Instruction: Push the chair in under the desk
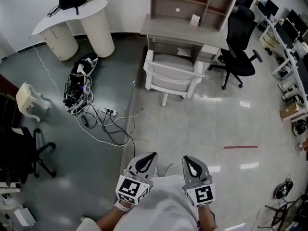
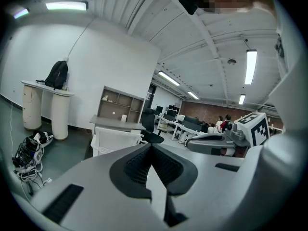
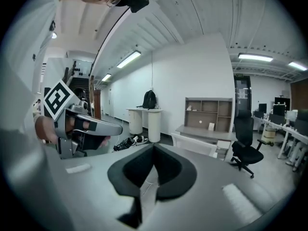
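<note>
Found chair at twelve o'clock, pulled out in front of desk, backrest turned this way, not yet pushed in. Held left gripper and right gripper side by side at six o'clock, both pinched shut on nothing, well short of chair. Judged likely trouble: might push off-centre and swing chair toward black chair at two o'clock; might slip shut tips off backrest; might jam armrests against desk; might catch cables at ten o'clock.
</note>
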`<act>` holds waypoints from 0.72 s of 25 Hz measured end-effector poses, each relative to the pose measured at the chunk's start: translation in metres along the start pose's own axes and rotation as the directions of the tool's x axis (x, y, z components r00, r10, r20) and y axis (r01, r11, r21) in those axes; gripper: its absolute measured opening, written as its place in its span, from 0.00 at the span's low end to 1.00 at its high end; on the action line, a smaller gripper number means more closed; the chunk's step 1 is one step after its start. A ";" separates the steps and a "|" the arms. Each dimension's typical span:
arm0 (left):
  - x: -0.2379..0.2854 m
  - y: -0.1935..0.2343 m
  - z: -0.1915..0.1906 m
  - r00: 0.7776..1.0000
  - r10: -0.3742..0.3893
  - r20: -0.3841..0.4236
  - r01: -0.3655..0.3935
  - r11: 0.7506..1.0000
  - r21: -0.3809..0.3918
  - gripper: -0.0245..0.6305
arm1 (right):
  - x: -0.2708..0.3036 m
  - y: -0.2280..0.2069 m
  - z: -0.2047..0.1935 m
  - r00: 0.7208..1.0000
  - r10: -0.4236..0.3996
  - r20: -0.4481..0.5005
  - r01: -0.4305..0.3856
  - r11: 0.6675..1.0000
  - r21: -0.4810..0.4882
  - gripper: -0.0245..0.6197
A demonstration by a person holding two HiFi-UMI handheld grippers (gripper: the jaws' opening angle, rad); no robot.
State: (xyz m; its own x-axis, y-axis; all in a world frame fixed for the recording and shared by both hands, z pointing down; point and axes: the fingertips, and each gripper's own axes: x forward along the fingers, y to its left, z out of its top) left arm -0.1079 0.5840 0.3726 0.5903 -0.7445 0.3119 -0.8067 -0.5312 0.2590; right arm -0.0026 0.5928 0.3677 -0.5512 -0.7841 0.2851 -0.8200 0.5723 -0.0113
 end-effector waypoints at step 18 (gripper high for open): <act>0.109 0.072 0.053 0.998 0.065 -0.026 -0.065 0.998 0.024 0.05 | 0.127 -0.105 0.032 0.995 -0.019 0.098 0.013 0.998 0.064 0.05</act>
State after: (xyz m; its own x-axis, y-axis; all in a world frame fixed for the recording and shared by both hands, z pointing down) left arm -0.1032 0.4426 0.3770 0.5370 -0.7667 0.3520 -0.8436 -0.4916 0.2161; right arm 0.0087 0.4257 0.3747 -0.5482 -0.8144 0.1903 -0.8350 0.5460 -0.0687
